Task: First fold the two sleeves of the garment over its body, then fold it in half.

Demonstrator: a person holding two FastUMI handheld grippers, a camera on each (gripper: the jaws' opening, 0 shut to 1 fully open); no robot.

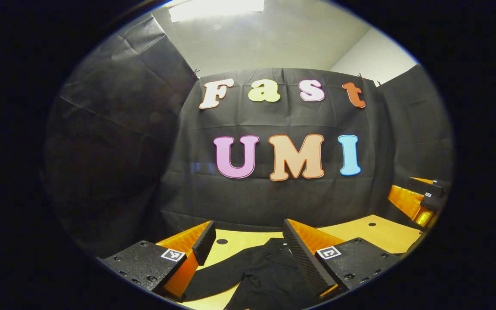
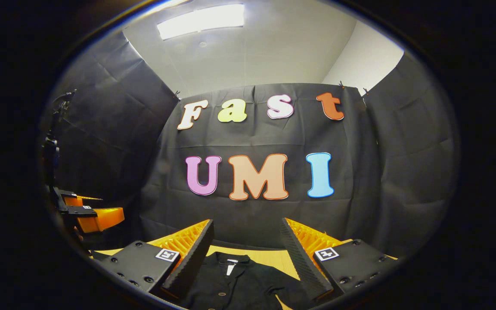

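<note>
Both my grippers, left gripper [image 1: 248, 249] and right gripper [image 2: 246, 254], hang spread above black garment [image 2: 239, 284]; risk pinching two layers.

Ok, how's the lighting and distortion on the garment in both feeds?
Left gripper view: black garment reads dark with little fold detail; fisheye bends the table. Right gripper view: ceiling light glares overhead; shirt collar and buttons stay legible between the open hand-held gripper fingers.
</note>
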